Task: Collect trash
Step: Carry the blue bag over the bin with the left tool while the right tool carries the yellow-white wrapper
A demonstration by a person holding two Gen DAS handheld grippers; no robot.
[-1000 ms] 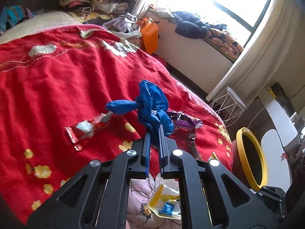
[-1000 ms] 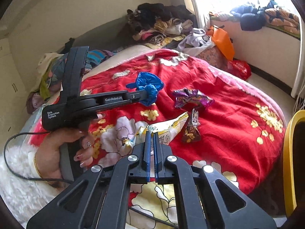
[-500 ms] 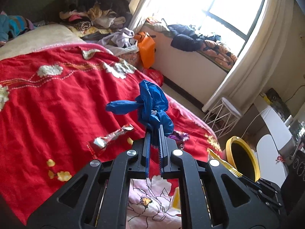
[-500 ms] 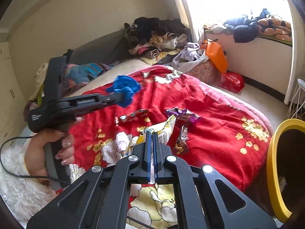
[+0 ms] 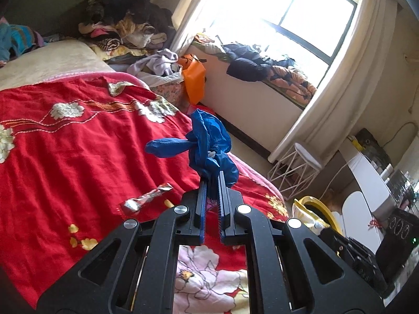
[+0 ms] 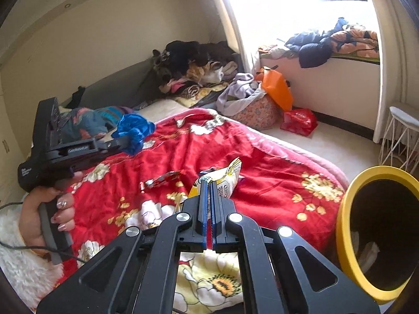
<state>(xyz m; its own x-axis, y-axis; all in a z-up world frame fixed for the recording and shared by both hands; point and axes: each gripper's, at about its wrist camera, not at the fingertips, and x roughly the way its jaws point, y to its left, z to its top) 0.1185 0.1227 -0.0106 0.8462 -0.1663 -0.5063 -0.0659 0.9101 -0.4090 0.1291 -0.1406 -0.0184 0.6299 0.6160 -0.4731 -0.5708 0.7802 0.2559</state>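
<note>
Sunlit bedroom with a red floral bedspread (image 6: 262, 162) filling the foreground, seen from two handheld grippers raised above it. Nearest, the right gripper (image 6: 208, 183) is clamped shut on the corner of a yellow snack wrapper (image 6: 226, 179), which sticks up past its fingertips and hangs over the bed. Just to its right stands a bin with a yellow rim (image 6: 343, 225), its dark mouth open and close by. The thin pinch on the wrapper looks risky: a quick swing toward the bin could let it slip and land on the bedspread or floor. Further left, a hand (image 6: 49, 217) holds the left gripper (image 5: 213, 176), closed on a crumpled blue plastic bag (image 5: 209, 144) that bulges beyond its tips; a loose flap could snag or drop short of the bin. Beyond both, a silver and red candy wrapper (image 5: 146, 198) lies flat on the bedspread, apart from either gripper, not yet collected
</note>
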